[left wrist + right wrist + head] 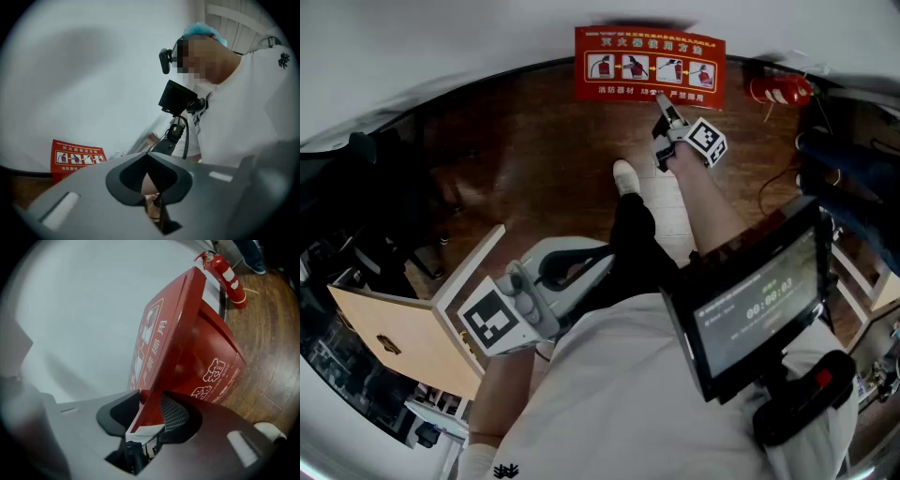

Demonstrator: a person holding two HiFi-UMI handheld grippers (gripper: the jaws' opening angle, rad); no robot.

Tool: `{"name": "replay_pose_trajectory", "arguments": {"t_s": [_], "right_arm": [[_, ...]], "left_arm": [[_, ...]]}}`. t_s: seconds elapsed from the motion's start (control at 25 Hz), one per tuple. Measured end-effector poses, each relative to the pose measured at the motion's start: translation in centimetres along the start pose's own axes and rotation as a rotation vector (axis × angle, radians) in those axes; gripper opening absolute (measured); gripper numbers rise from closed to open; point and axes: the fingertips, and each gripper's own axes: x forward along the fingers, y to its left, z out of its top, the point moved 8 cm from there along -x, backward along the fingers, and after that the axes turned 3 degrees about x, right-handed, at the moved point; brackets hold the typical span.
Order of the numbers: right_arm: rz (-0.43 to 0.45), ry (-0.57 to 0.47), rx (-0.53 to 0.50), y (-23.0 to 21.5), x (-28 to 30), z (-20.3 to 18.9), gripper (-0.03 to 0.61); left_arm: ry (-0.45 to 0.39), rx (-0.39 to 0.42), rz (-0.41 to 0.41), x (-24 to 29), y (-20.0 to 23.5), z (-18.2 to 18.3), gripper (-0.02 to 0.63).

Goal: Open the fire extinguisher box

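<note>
The red fire extinguisher box (649, 66) stands on the wooden floor against the white wall. In the right gripper view its lid (173, 333) is tilted up off the box body (213, 362). My right gripper (151, 411) is shut on the lid's front edge, and in the head view it reaches out to the box's near edge (661, 105). My left gripper (605, 255) hangs low near my body, far from the box, with its jaws slightly apart and nothing between them. In the left gripper view (150, 180) the box (77, 157) shows far off at the left.
A red fire extinguisher (225, 273) lies on the floor to the right of the box. A pale wooden cabinet (394, 337) with an open door stands at my left. My shoe (625, 176) is on the floor short of the box. A screen (759, 305) hangs at my chest.
</note>
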Motion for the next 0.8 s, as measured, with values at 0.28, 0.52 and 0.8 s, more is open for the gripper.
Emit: {"name": "replay_pose_trajectory", "arguments": {"t_s": [0.28, 0.52, 0.8], "right_arm": [[0.026, 0.025, 0.043, 4.1, -2.0, -0.2, 0.108], [0.171, 0.030, -0.050, 12.9, -2.1, 3.4, 0.097], [0.255, -0.022, -0.147, 18.2, 3.6, 10.9, 0.064]], "left_arm": [[-0.011, -0.003, -0.018, 0.9, 0.4, 1.4, -0.003], [-0.048, 0.024, -0.036, 0.8, 0.2, 1.8, -0.003], [-0.079, 0.020, -0.016, 1.7, 1.3, 2.6, -0.003]]}}
